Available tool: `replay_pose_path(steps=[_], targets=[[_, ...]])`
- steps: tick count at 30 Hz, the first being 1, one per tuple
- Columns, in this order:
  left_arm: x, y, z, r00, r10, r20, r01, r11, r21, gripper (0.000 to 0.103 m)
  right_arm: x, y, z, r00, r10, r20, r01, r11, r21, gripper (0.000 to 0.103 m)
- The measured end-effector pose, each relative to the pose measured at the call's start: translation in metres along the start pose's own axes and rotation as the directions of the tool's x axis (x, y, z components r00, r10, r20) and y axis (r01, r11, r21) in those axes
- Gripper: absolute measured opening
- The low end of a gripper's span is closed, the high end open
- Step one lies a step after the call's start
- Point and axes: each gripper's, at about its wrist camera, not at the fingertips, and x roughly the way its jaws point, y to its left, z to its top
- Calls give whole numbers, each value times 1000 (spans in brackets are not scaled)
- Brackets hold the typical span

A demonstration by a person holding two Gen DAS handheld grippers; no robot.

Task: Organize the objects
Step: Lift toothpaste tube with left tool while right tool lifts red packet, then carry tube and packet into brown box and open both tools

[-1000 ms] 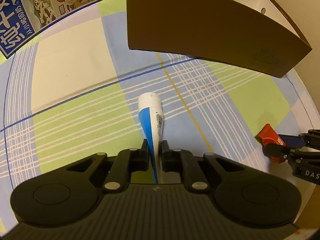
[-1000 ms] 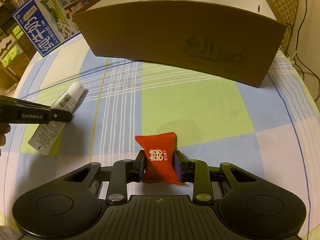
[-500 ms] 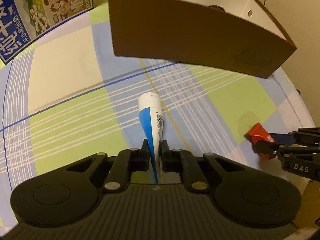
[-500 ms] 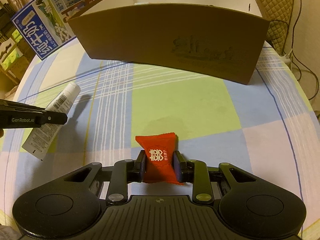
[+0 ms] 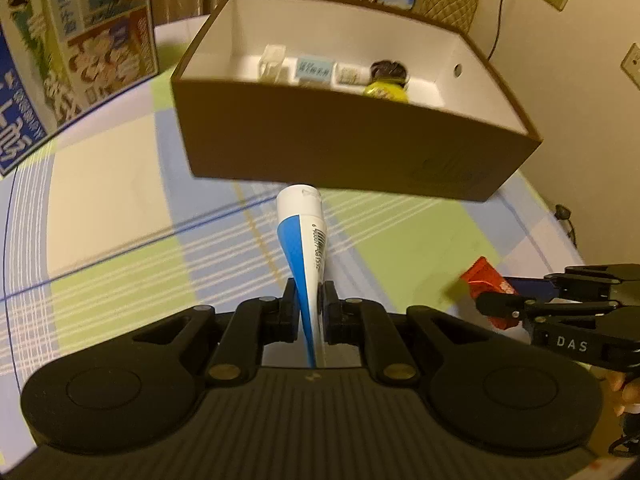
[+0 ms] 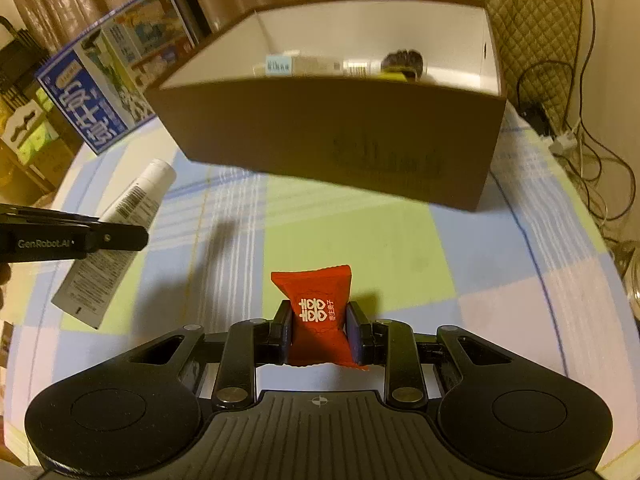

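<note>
My left gripper [image 5: 309, 307] is shut on a white and blue tube [image 5: 302, 236], held above the checked cloth with its cap toward the brown box [image 5: 352, 148]. In the right wrist view the same tube [image 6: 120, 236] hangs at the left under the left gripper [image 6: 120, 236]. My right gripper [image 6: 319, 334] is shut on a red candy packet [image 6: 318, 308], also lifted; the packet [image 5: 486, 286] shows at the right of the left wrist view. The open box [image 6: 332, 140] holds several small items, among them a yellow bottle [image 5: 386, 90] with a dark top.
A blue milk carton box [image 5: 60, 64] stands at the back left of the table [image 5: 104, 184]. A quilted chair [image 6: 532, 40] and cables [image 6: 580, 140] lie beyond the right edge. Checked cloth [image 6: 360, 232] stretches between both grippers and the box.
Both grippers have risen with their loads and tilted toward the box, so its white inside and contents are now visible. The tube and packet stay gripped.
</note>
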Motion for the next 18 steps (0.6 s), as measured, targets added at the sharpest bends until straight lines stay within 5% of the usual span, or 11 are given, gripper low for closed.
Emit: replay_pose_path(steps=[18], targets=[[-12, -49, 72, 992, -46, 116, 40, 998, 49, 7, -33, -17, 82, 987, 60, 148, -53, 997, -49, 25]])
